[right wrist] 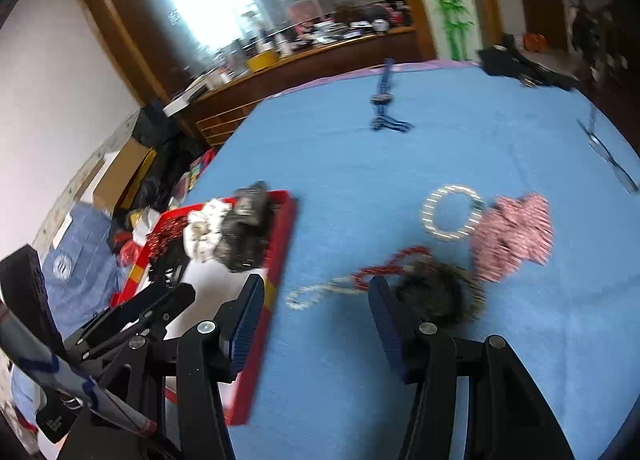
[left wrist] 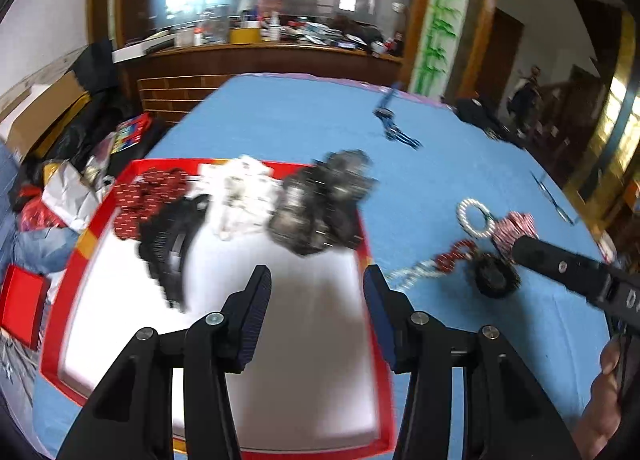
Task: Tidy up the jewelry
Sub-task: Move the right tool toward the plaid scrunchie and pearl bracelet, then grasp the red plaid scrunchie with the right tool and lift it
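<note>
A red-rimmed tray (left wrist: 76, 260) with a white floor holds a red patterned scrunchie (left wrist: 150, 196), a black claw clip (left wrist: 170, 248), a white scrunchie (left wrist: 240, 192) and a grey furry scrunchie (left wrist: 320, 204). My left gripper (left wrist: 316, 292) is open and empty above the tray's near half. On the blue cloth lie a pearl bracelet (right wrist: 452, 212), a pink patterned scrunchie (right wrist: 516, 236), a red bead string (right wrist: 392, 264), a white bead chain (right wrist: 312, 296) and a dark furry hair tie (right wrist: 436, 292). My right gripper (right wrist: 316, 304) is open and empty just before the chain and hair tie.
A blue tassel ornament (right wrist: 384, 108) lies far back on the blue table (right wrist: 360, 164). Thin metal hairpins (right wrist: 608, 152) lie at the far right. A dark pouch (right wrist: 516, 64) sits at the back right corner. Boxes and bags clutter the floor left of the table.
</note>
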Demonstrator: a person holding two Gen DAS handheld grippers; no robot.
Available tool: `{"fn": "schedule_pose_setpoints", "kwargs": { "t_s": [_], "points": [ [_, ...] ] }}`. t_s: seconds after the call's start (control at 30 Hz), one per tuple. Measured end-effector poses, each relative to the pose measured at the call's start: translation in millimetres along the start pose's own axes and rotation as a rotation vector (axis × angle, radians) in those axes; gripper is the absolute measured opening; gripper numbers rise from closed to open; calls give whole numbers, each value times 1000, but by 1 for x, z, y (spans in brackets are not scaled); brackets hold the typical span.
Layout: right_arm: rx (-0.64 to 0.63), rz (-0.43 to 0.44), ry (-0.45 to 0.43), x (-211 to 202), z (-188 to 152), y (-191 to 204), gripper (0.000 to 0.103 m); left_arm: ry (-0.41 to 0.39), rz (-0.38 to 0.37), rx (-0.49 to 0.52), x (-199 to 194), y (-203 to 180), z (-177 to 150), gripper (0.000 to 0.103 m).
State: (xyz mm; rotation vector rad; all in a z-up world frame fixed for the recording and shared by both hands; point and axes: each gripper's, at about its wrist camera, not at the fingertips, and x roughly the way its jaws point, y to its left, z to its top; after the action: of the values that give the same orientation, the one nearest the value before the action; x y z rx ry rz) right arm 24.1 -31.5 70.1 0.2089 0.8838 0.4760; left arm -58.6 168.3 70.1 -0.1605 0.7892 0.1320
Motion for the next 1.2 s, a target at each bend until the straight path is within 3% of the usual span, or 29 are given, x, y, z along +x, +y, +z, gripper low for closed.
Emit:
{"fn": "schedule_pose_setpoints", "kwargs": {
  "t_s": [0.2,0.27,0.5,0.87,0.93,0.97,1.0,1.07,1.2],
  "points": [
    [106,-91,-32,-20,4,-53,59,23,-31,62,4,-29,-6,46],
    [155,-155,-19,-20,10,-74,63,34,-43,84,5,-37,-9,46],
    [300,-233,55,2,27,-136,64,67,-77,140,12,-60,-17,47],
    [216,-262,114,51,49,-124,69,149,-213,181,35,-92,-8,52],
    [187,-273,123,57,46,-122,48,164,-222,177,43,-97,-3,52],
    [168,-284,126,60,44,-121,30,179,-231,170,49,-100,-1,52],
    [159,-278,119,61,43,-122,19,189,-239,163,54,-101,1,52],
    [152,-261,92,57,41,-125,12,217,-253,142,66,-105,4,52],
    [161,-226,32,43,40,-136,10,255,-269,139,82,-118,6,39]
  ]
}}
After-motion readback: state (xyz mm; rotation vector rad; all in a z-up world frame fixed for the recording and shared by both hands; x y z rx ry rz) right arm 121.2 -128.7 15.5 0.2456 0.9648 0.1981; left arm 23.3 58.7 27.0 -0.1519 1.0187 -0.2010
